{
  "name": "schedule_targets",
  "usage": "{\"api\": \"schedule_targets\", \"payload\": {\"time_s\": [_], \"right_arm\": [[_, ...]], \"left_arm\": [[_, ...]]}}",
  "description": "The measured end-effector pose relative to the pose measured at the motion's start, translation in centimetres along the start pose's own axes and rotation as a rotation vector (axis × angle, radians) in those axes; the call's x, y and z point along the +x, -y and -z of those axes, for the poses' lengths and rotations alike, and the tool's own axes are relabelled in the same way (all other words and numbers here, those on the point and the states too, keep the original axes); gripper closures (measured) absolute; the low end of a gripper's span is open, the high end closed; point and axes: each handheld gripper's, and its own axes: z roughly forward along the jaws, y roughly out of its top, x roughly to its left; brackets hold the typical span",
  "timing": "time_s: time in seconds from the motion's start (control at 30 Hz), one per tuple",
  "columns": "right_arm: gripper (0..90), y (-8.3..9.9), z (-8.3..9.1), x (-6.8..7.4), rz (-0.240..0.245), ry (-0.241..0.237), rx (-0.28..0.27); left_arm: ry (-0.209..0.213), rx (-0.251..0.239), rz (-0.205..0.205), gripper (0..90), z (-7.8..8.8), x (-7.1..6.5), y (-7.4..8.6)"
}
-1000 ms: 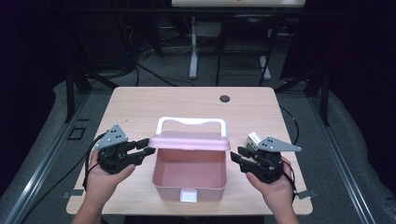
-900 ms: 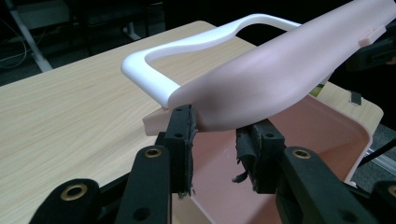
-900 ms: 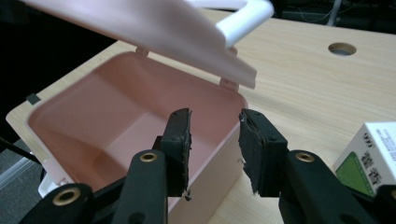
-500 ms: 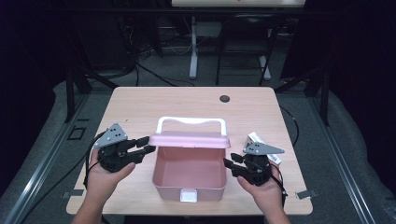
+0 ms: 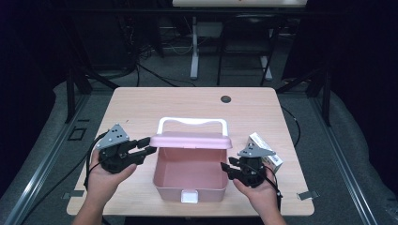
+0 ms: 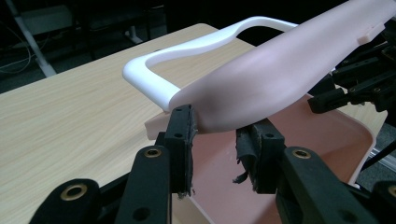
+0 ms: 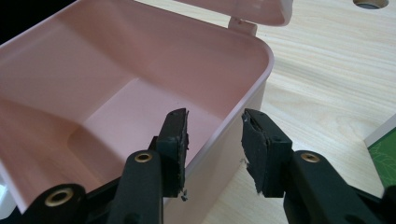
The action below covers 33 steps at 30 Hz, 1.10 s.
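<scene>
A pink plastic box (image 5: 162, 180) stands open near the table's front edge. Its lid (image 5: 192, 139) is raised on edge, with a white handle (image 5: 192, 122) behind it. My left gripper (image 5: 148, 145) is shut on the lid's left end (image 6: 261, 79), and its pads (image 6: 186, 126) sit against the curved rim. My right gripper (image 5: 225, 168) is at the box's right wall. Its jaws have just been opening and straddle that wall (image 7: 233, 126), one pad inside and one outside, with a gap on each side. The box's inside (image 7: 116, 107) is bare.
A small white and green carton (image 5: 268, 154) lies on the table just right of my right hand, and its corner (image 7: 384, 156) shows in the right gripper view. A white latch (image 5: 189, 197) sits on the box's front. A dark round hole (image 5: 225, 99) marks the table's far side.
My right hand has come down and in towards the box's right wall. The left hand and the raised lid have stayed put.
</scene>
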Motion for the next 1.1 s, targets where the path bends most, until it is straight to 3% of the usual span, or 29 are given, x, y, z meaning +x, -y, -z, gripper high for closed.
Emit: {"api": "schedule_targets", "payload": {"time_s": [0.53, 1.1], "right_arm": [[64.4, 0.07, -0.15, 0.03, 0.013, 0.015, 0.014], [64.5, 0.14, -0.09, -0.06, 0.003, 0.006, 0.014]], "left_arm": [[-0.001, -0.005, 0.000, 65.5, 0.14, -0.35, -0.14], [-0.036, -0.027, 0.000, 66.1, -0.49, 0.03, -0.79]]}}
